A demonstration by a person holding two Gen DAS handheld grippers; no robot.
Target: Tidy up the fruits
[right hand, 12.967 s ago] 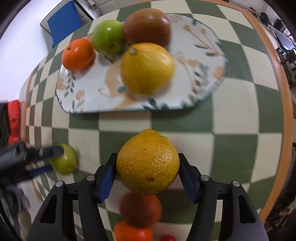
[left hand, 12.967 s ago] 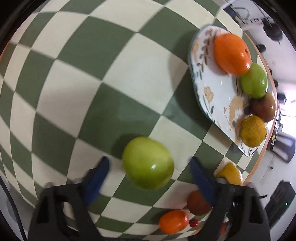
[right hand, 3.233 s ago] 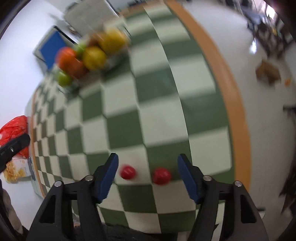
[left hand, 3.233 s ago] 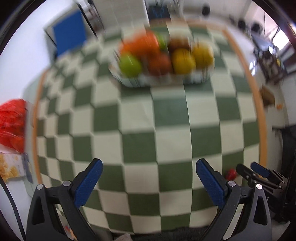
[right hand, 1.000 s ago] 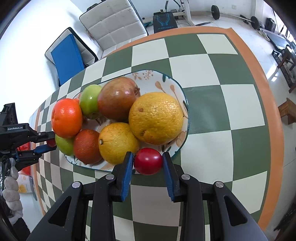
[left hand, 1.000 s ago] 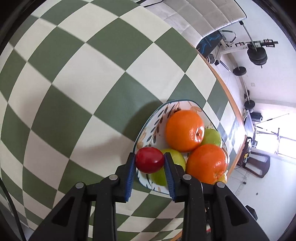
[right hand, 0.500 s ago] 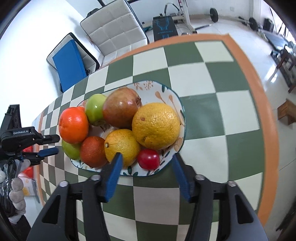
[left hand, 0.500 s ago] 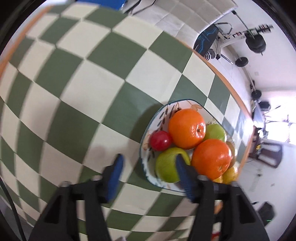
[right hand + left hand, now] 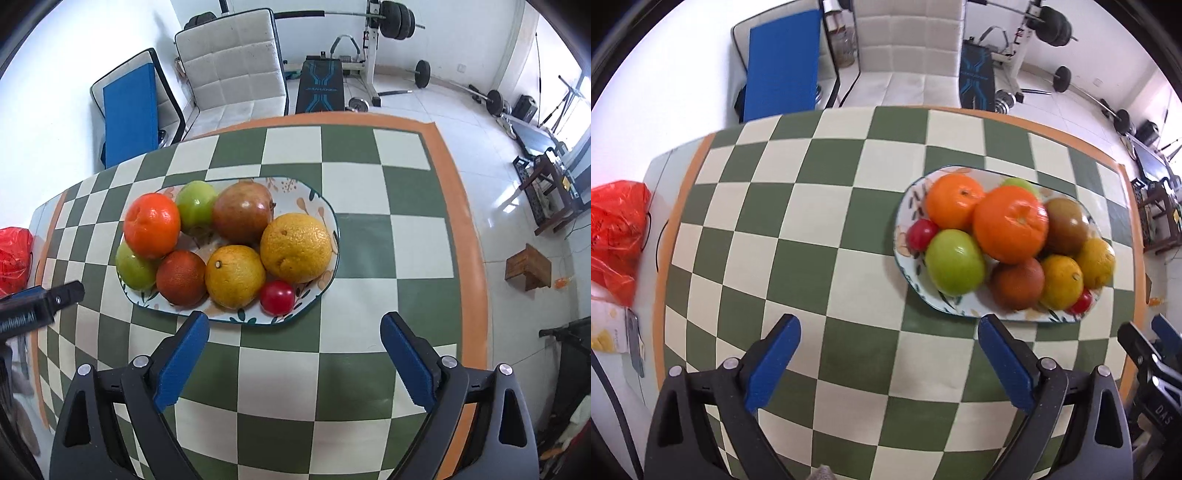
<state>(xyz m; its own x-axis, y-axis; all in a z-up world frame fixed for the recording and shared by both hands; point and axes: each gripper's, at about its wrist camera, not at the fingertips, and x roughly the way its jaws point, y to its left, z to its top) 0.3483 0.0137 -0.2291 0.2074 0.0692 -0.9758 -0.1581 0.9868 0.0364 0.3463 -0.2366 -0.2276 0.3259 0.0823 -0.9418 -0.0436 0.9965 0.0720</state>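
- The left gripper [image 9: 888, 354] is seen released and empty, its jaws spread wide over the near part of the bench [image 9: 812, 258]; a second ago it was clenched on a small red fruit [image 9: 922, 234] at the plate's left end.
- The right gripper [image 9: 293, 349] is likewise released and carries nothing; a second ago it too was clamped on a small red fruit [image 9: 277, 297] at the plate's near edge.
- Both grippers have been drawn back toward the near side, so that the plate [image 9: 314, 199] now lies beyond the fingertips rather than between them.
- Both red fruits have been left on the plate: one at the near right beside the yellow citrus [image 9: 235, 276], the other tucked at the left end against the green apple [image 9: 955, 263] and an orange [image 9: 954, 206].
- Further in, the large yellow citrus [image 9: 296, 247], the brown-red fruit [image 9: 243, 212], and the far green apple [image 9: 195, 204] are piled together, touching.
- No loose fruit is seen on the checkered cloth, though the bench nearest the grippers is partly hidden, so this is probably, not certainly, the full count.
- The organizing is judged to be essentially done; only a check for stragglers appears to remain.
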